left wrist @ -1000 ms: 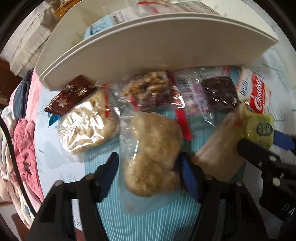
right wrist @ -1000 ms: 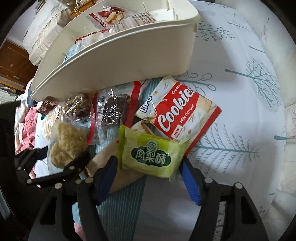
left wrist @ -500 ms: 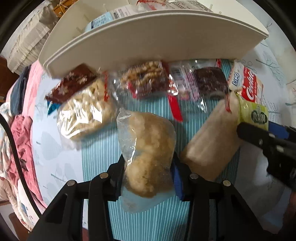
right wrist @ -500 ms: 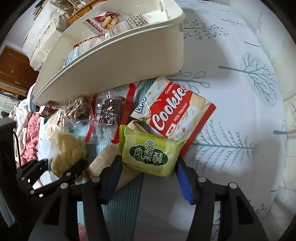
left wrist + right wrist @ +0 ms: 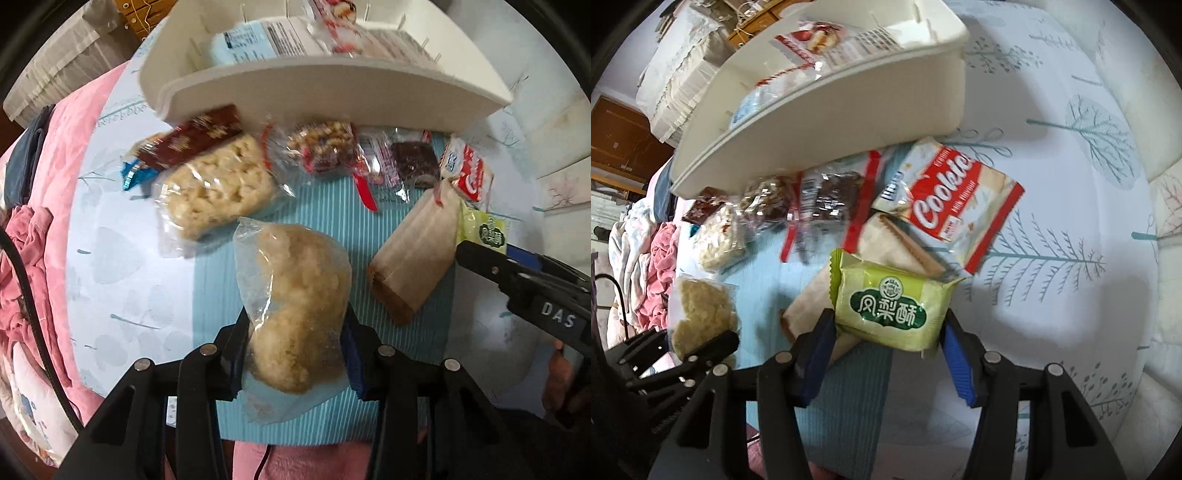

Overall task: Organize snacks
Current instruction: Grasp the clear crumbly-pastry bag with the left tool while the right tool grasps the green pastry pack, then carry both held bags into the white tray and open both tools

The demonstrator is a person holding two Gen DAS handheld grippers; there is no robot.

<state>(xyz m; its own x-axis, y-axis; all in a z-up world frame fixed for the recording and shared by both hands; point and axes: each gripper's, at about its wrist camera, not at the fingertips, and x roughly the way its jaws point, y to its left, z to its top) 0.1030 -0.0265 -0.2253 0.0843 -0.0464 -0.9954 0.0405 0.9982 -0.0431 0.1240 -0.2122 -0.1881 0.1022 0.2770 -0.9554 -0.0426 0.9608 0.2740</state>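
Note:
My left gripper [image 5: 293, 354] is shut on a clear bag of pale crumbly cookies [image 5: 295, 295] and holds it above the teal striped mat [image 5: 332, 210]. The bag also shows in the right wrist view [image 5: 701, 314]. My right gripper [image 5: 886, 354] is shut on a green pineapple-cake packet [image 5: 890, 306], lifted a little over a brown paper packet [image 5: 812, 299]. The white organizer bin [image 5: 332, 88] stands behind the snacks and holds several packets; it also shows in the right wrist view [image 5: 849, 110].
Along the bin's front lie a rice-crisp bar [image 5: 214, 192], a dark red wrapper [image 5: 192, 140], a nut bar [image 5: 325, 147], a dark brownie [image 5: 410, 158] and a red Cookies pack [image 5: 949, 195]. Pink bedding [image 5: 29, 258] is at left.
My left gripper closed on the cookie bag and lifted it back from the row. My right gripper closed on the green packet and raised it slightly.

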